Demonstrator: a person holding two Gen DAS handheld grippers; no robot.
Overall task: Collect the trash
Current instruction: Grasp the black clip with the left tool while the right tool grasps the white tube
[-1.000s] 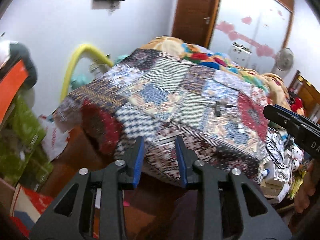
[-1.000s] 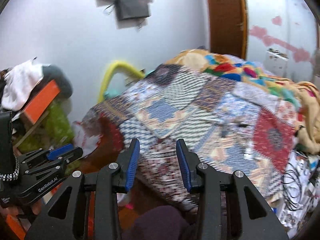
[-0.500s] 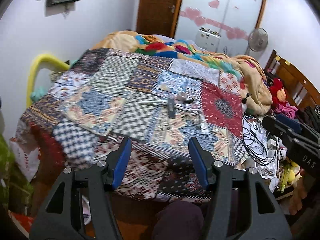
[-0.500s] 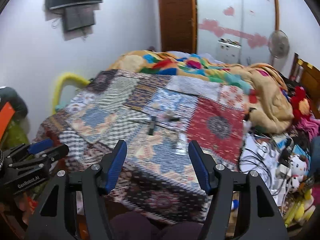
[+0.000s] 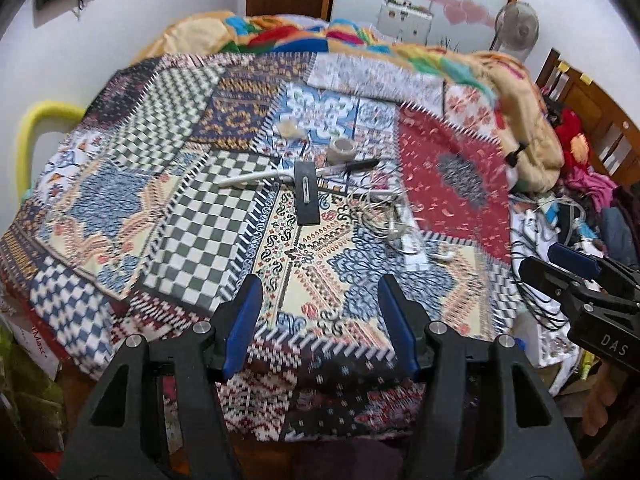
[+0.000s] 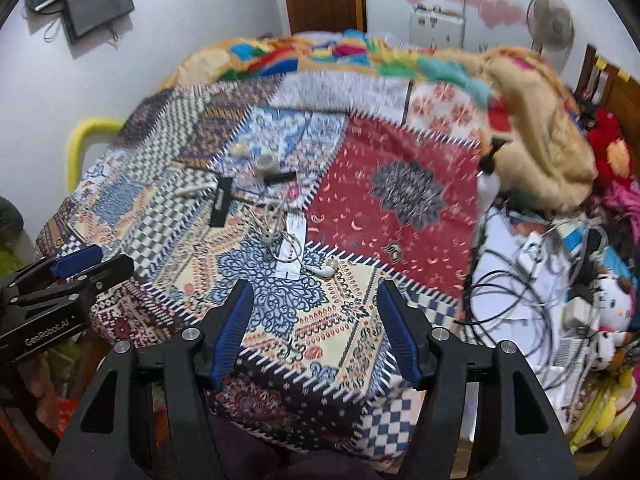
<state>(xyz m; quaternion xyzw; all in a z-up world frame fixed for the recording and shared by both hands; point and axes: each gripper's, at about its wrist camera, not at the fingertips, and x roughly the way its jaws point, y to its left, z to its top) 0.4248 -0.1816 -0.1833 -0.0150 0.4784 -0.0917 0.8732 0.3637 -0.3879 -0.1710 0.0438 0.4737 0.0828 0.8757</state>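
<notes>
Hovering: left gripper (image 5: 320, 312) and right gripper (image 6: 314, 316) hang above the near end of the bed (image 5: 168, 216), pointing steeply down at it.
Left jaws: apart with nothing between them, blue ribbed pads on black angular arms; they opened in the past second but have since levelled off.
Right jaws: likewise apart and empty, and likewise opened a moment ago and then held steady.
Quilt (image 5: 120, 184): patchwork of checks, paisley and floral prints with zigzag seams, draped over the bed's corner.
Trash: small items clustered mid-quilt, well beyond both pairs of pads.
Black bar (image 5: 306, 192): flat, rectangular, with a pale strip down its face.
Pen (image 5: 352, 166): slim, dark-capped, lying crosswise behind the bar.
White stick (image 5: 256, 177): thin, pale, left of the bar.
Tape roll (image 5: 341, 149): short grey ring, just behind the pen.
Cord tangle (image 6: 280, 228): thin white loops over a white paper slip (image 6: 292, 244).
Earbud (image 6: 326, 269): glossy white, nearest the right gripper.
Blanket (image 6: 532, 120): tan, plush, heaped at the bed's right.
Cables (image 6: 512, 280): black loops beside the bed.
</notes>
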